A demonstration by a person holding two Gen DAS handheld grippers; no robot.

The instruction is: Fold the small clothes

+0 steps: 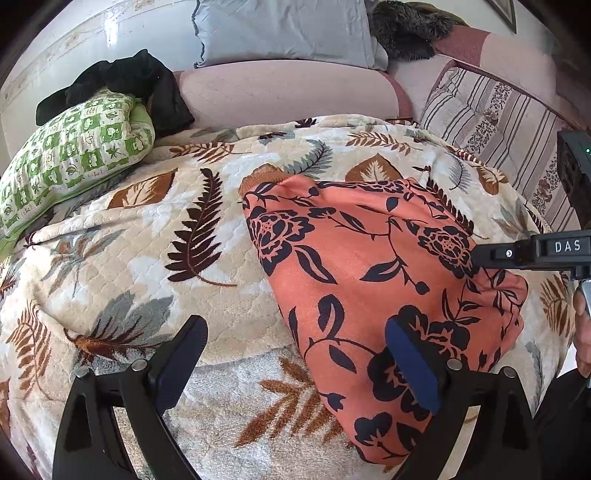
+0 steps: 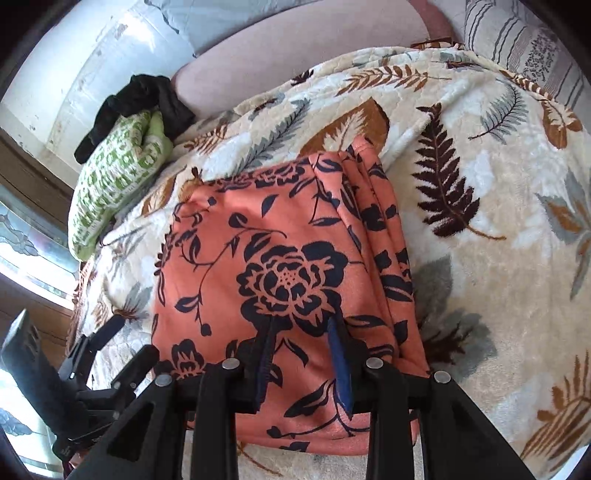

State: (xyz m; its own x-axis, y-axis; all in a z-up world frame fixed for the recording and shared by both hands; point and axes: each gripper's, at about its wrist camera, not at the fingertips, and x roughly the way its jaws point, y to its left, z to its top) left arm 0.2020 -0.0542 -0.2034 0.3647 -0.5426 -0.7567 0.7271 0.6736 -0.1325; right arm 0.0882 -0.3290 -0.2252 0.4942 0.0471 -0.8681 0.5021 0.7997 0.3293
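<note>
An orange garment (image 1: pixel 369 266) with a black flower print lies folded into a compact stack on the leaf-patterned blanket (image 1: pixel 147 258). My left gripper (image 1: pixel 295 336) stands wide open low over the blanket. Its right fingertip overlaps the garment's near corner, and nothing is between its pads. My right gripper (image 2: pixel 302 326) points steeply down onto the garment (image 2: pixel 280 236) with its jaws narrow and a thickness of the orange cloth between the pads. In the left wrist view the right gripper (image 1: pixel 480 258) reaches in from the right, and the garment's edge bulges up below it.
A green and white patterned pillow (image 1: pixel 70 162) with dark clothes (image 1: pixel 125 81) on it lies at the back left. A pink sofa back (image 1: pixel 288 88), a grey cushion (image 1: pixel 284 29) and a striped cushion (image 1: pixel 491 122) stand behind the blanket. A hand (image 1: pixel 583 332) shows at the right edge.
</note>
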